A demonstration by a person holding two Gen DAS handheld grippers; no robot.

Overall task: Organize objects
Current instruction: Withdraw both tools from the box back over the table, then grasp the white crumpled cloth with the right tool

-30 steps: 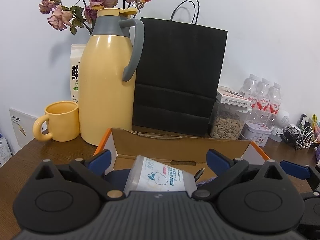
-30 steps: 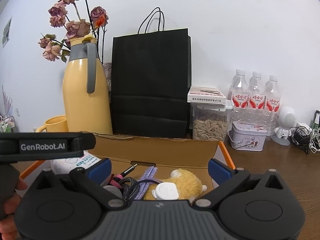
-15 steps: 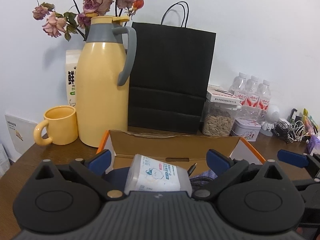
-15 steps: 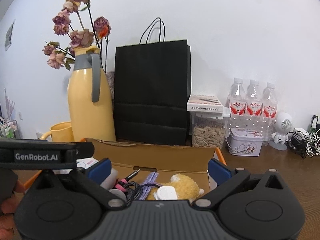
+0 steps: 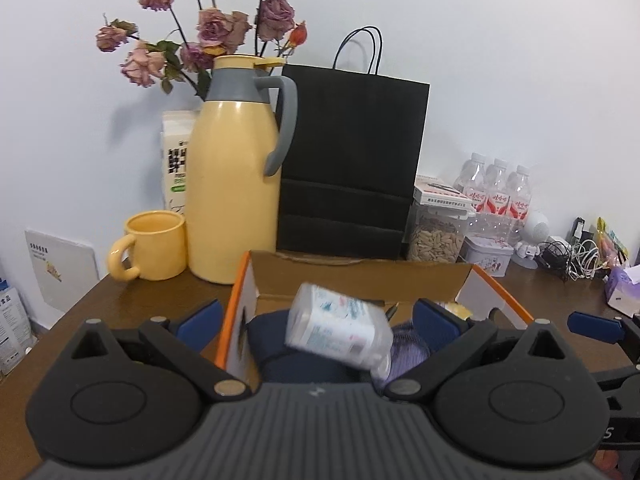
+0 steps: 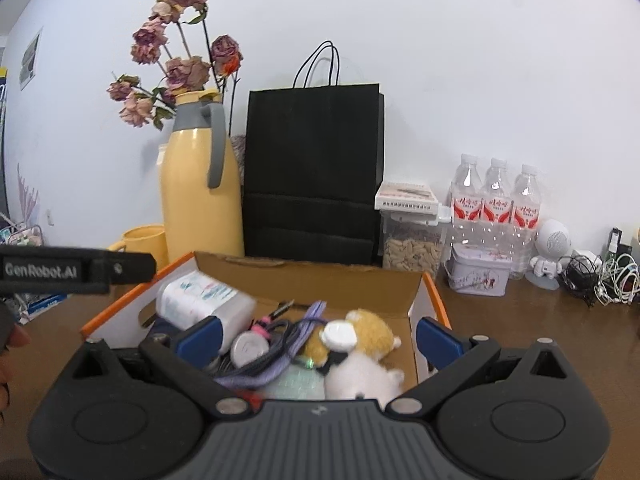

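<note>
Drop-off step, I judge. My left gripper (image 5: 316, 314) is spread wide; the wipes pack (image 5: 338, 330) sits tilted and blurred over the cardboard box (image 5: 360, 276), left end, touching neither finger. Right gripper (image 6: 318, 332) spread, empty, above the plush toy (image 6: 360, 336). Next: pull clear and find anything left outside the box.

Even, diffuse indoor light fills both wrist views; the white wall (image 5: 500, 40) is bright without glare. The yellow thermos (image 5: 234, 184) carries a soft vertical highlight and casts a faint shadow leftward on the wall, as do the dried roses (image 5: 208, 36). The white wipes packet (image 5: 340, 326) is motion-blurred in both views, while the background stays sharp. Fisheye distortion bows the table edge (image 5: 60, 320) and darkens the frame corners.
</note>
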